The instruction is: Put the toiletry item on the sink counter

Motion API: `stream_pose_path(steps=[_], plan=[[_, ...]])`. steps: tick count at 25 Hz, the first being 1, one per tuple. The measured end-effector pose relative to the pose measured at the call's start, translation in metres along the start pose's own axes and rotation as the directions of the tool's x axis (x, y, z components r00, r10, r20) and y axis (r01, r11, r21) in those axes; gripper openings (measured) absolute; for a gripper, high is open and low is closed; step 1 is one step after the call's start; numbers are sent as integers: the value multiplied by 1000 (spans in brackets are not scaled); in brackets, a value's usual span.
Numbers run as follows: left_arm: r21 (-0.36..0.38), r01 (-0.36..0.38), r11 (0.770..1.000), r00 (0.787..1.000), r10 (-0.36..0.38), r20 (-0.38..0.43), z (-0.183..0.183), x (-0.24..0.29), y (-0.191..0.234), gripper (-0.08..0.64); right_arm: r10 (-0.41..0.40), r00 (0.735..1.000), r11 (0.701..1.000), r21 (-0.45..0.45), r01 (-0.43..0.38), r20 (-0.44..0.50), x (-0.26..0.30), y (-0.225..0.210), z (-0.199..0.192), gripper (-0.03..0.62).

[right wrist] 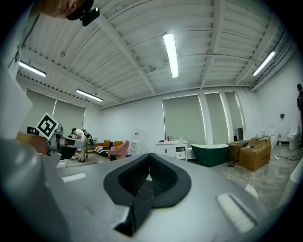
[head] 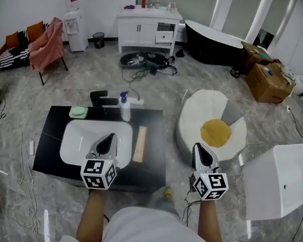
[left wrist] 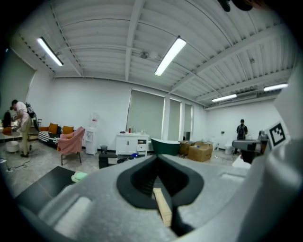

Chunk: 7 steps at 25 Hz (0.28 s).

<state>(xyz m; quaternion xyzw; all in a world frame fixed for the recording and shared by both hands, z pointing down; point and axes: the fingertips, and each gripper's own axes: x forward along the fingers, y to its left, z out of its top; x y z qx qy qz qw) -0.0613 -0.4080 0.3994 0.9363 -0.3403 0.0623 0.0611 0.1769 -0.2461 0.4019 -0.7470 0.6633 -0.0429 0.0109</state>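
Note:
A black sink counter (head: 53, 138) with a white basin (head: 81, 141) stands on the floor in front of me. At its back edge stand a black faucet (head: 99, 99) and a white bottle with a blue top (head: 125, 107), with a green soap (head: 78, 112) lying to their left. My left gripper (head: 109, 138) hovers over the basin's near right rim, jaws closed and empty. My right gripper (head: 197, 148) hangs to the right of the counter, over the floor, also shut and empty. In the left gripper view the green soap (left wrist: 79, 176) shows low at the left, past the left gripper (left wrist: 157, 158).
A pale wooden strip (head: 139, 143) lies on the counter right of the basin. A white round pouf with a yellow cushion (head: 216, 132) sits to the right, and a white box (head: 283, 180) stands nearer. Cables (head: 149, 62), a white cabinet (head: 147, 29) and a dark bathtub (head: 216, 41) lie farther back.

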Motion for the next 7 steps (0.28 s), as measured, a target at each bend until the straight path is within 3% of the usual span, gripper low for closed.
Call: stream_pose_path(steps=[7], plan=[[-4, 1, 1000, 1000, -2, -16, 0, 1, 6, -2, 0, 1000, 1000, 6, 0, -9, 3, 3, 0, 4]])
